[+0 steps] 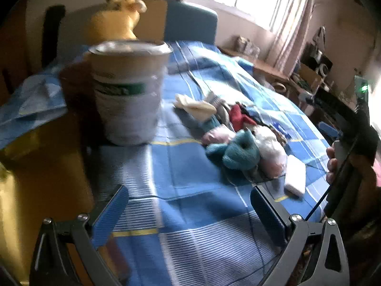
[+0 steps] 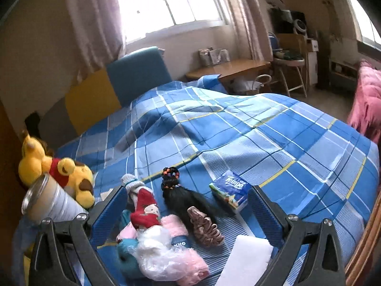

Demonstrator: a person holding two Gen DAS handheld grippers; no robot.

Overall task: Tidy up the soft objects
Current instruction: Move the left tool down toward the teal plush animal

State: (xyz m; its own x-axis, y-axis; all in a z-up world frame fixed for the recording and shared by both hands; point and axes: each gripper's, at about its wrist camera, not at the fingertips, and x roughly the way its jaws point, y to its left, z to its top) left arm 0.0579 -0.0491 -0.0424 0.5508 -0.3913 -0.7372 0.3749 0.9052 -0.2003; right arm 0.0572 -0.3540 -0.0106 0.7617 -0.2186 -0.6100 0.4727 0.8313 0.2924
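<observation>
A heap of soft things lies on the blue plaid bedspread (image 2: 273, 128): a red sock (image 2: 145, 208), pink cloth (image 2: 176, 226), a teal knit piece (image 1: 240, 151), clear plastic wrap (image 2: 162, 261) and a white foam block (image 2: 247, 261). A black hairpiece (image 2: 183, 199), a brown scrunchie (image 2: 204, 226) and a tissue pack (image 2: 229, 191) lie beside them. My right gripper (image 2: 188, 214) hovers open over the heap. My left gripper (image 1: 190, 212) stands open over bare bedspread, left of the heap. A white bucket (image 1: 128, 93) stands upright at the left.
A yellow plush bear (image 2: 59, 174) lies by the bucket (image 2: 50, 200) at the bed's left side. Headboard cushions, a window with curtains, a wooden desk (image 2: 228, 69) and a chair stand beyond. A pink blanket (image 2: 366, 104) hangs at the right.
</observation>
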